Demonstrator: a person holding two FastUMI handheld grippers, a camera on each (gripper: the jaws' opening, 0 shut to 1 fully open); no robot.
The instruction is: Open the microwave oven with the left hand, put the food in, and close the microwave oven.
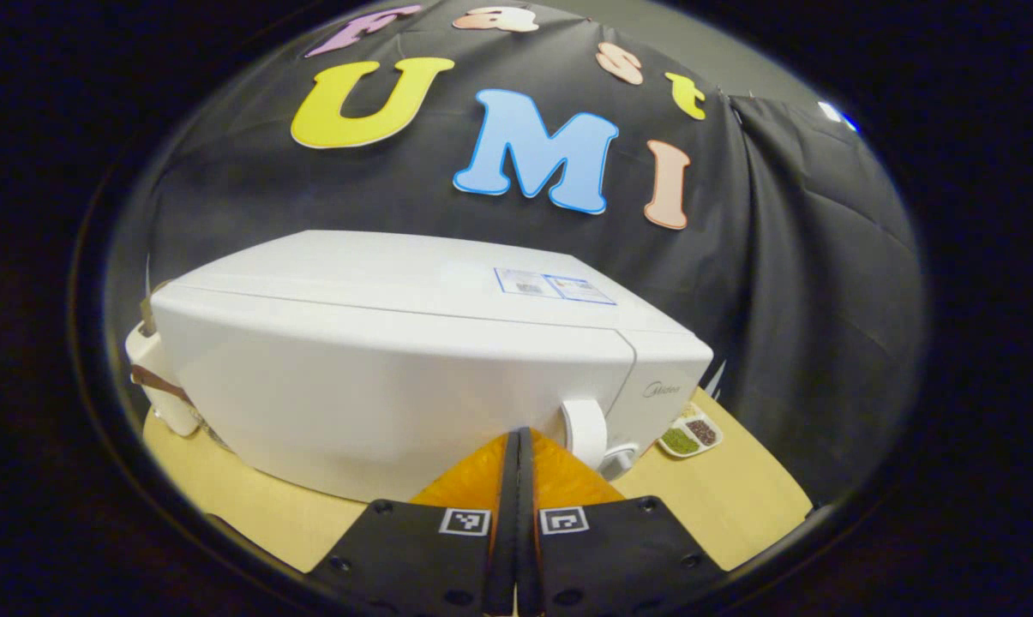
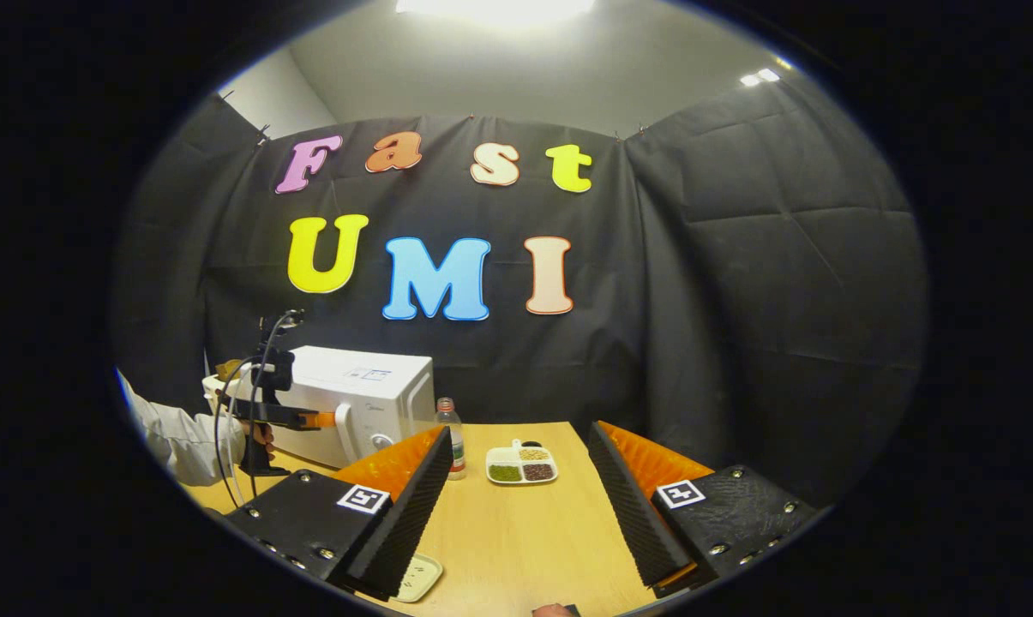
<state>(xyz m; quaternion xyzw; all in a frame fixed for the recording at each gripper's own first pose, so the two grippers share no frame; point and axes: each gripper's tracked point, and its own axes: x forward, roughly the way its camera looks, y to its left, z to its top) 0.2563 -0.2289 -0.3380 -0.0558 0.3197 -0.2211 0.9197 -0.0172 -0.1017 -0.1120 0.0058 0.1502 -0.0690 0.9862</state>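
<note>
The white microwave (image 1: 413, 377) stands close in front of me with its door closed, also seen farther off as the microwave (image 2: 370, 390). My left gripper (image 1: 519, 432) is shut with nothing between its fingers, its tips right at the door, just left of the white handle (image 1: 586, 431). In the right gripper view the left gripper (image 2: 321, 419) is held by a hand in a white sleeve (image 2: 182, 441). A white divided tray of food (image 2: 521, 464) lies on the table; the same tray (image 1: 692, 435) sits right of the microwave. My right gripper (image 2: 518, 430) hovers open above the table.
A small plastic bottle (image 2: 452, 437) stands between microwave and tray. A round knob (image 1: 619, 459) sits below the handle. A small pale dish (image 2: 417, 577) lies near the wooden table's (image 2: 525, 531) front edge. Black cloth walls close in behind and on the right.
</note>
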